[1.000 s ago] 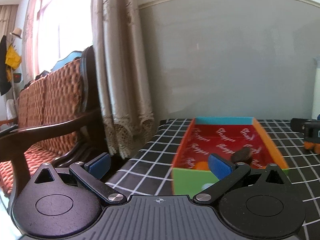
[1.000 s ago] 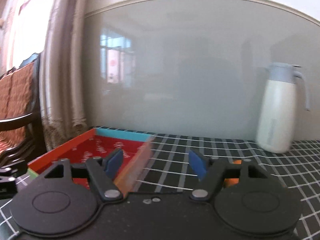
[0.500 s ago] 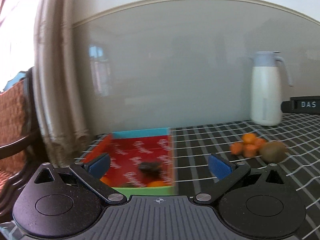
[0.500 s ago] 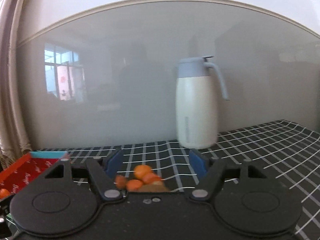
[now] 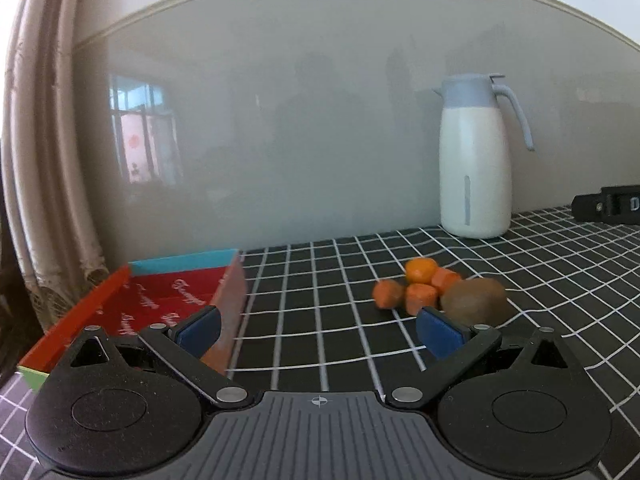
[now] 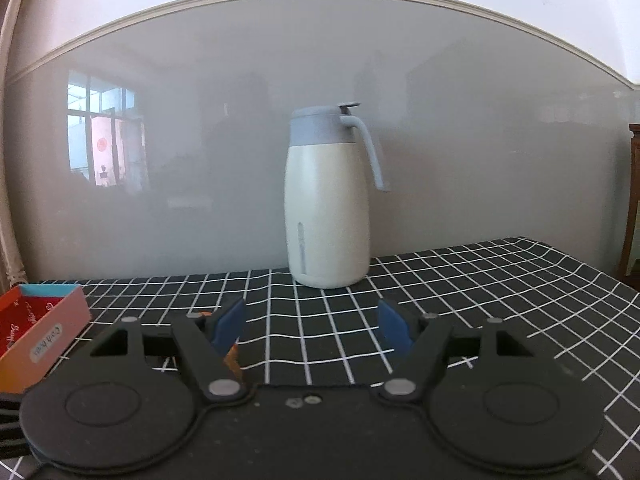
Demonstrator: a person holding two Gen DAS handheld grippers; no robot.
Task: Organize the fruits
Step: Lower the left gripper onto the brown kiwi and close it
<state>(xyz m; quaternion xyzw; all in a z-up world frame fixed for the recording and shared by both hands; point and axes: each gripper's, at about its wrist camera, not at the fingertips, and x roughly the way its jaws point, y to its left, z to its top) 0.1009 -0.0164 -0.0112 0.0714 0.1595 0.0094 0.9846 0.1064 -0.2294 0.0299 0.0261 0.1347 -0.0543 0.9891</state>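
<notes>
desk cloth (image 5: 320, 312): black, white grid lines
box (image 5: 168, 296): red inside with pale script, orange walls, teal far end, green near corner
small fruits (image 5: 420, 284): 4, orange
kiwi (image 5: 474, 302): brown
jug (image 6: 328, 208): cream body, grey-blue lid and handle
gripper pads (image 5: 438, 330): blue on black arms
wall (image 6: 200, 120): pale grey

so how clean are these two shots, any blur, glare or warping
Left wrist view: the small orange fruits and kiwi are softly smeared, and the box edge is blurred. Right wrist view: sharper, the jug crisp. Both: fisheye bends the wall trim and tablecloth grid, and the glossy wall mirrors a bright window.
</notes>
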